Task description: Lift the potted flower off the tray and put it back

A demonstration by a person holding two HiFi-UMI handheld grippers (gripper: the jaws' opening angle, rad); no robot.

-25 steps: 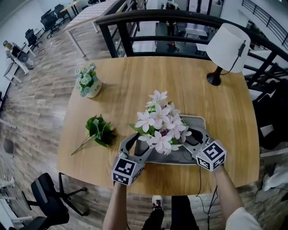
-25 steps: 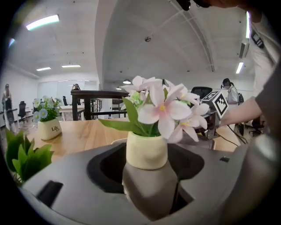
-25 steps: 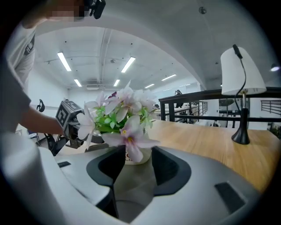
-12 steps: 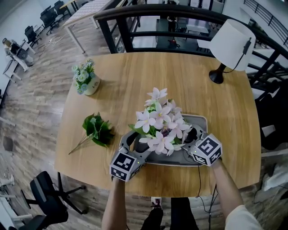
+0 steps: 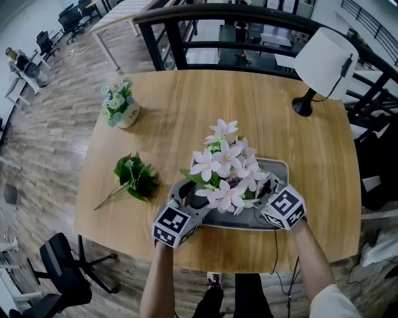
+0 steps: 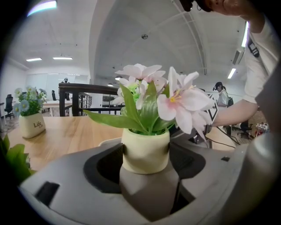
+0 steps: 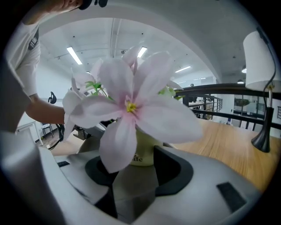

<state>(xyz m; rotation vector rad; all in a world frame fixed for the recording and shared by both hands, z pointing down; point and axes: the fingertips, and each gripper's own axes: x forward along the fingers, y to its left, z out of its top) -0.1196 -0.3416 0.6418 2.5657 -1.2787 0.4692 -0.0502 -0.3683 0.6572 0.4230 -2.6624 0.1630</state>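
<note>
The potted flower [image 5: 227,171], pink-white blooms in a cream pot [image 6: 145,151], stands on the grey tray [image 5: 278,165] near the table's front edge. My left gripper [image 5: 196,197] reaches in from the left. Its jaws stand wide on either side of the pot and have just been closing slightly. My right gripper [image 5: 261,194] comes in from the right and its jaws have just been opening. In the right gripper view the pot [image 7: 142,154] sits between the jaws, with a large petal hiding its left side. I see no pad pressing on the pot.
A small pot of blue flowers [image 5: 121,107] stands at the far left of the wooden table [image 5: 186,112]. A leafy green sprig [image 5: 134,177] lies left of the tray. A white lamp [image 5: 326,59] is at the back right, with a dark railing [image 5: 217,18] behind.
Both grippers have slid inward, closer around the pot. The pot has stayed on the tray.
</note>
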